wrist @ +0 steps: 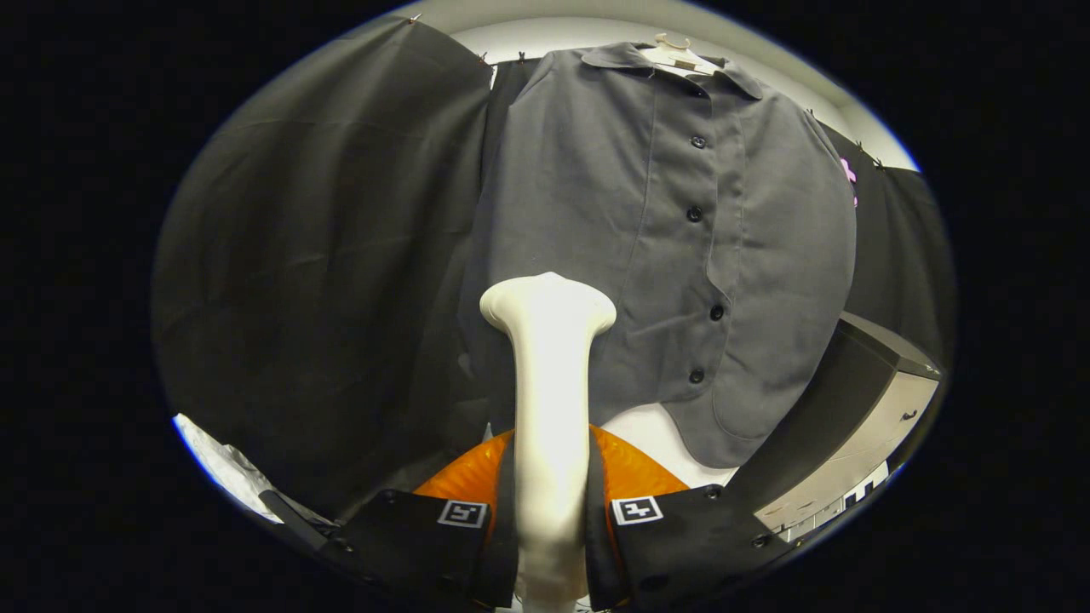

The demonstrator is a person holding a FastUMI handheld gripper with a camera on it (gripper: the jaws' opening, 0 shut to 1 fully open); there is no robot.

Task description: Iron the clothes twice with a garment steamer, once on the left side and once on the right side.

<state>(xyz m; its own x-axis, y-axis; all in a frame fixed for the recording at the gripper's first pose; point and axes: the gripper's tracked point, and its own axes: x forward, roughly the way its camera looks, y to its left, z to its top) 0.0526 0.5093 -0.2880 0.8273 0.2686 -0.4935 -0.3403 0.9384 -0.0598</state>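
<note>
**steamfan22:** Closest to the lens, the tongs (551, 511) are clenched around the handle of the white garment steamer (549, 375), one finger pressing each side. Steamer stands upright between them, wide head on top, pointed toward the shirt. Makes sense to hold it that way, I'd guess: the head's face goes flat against hanging fabric and the neck stays clear of the cloth.

**wrinklefree:** And where's the shirt relative to the head?

**steamfan22:** Grey button-up shirt (664, 221) hangs on a hanger (677, 53) beyond the fingers, in front of the black booth cloth (324, 281). Steamer head sits in front of the lower part of the panel left of the button row. Can't tell if it's touching or just short of the fabric. Looks to me like the left-side pass is the one in hand.

**wrinklefree:** Room to move?

**steamfan22:** Plenty of open panel above the head, all the way up to the collar. Hem is just below and curves down past the buttons. To the right, low down, there's a dark-topped cabinet (860, 400) near the shirt's lower corner, so I'd watch that edge on the right-side pass. The placket overlap could snag the head too.
</note>
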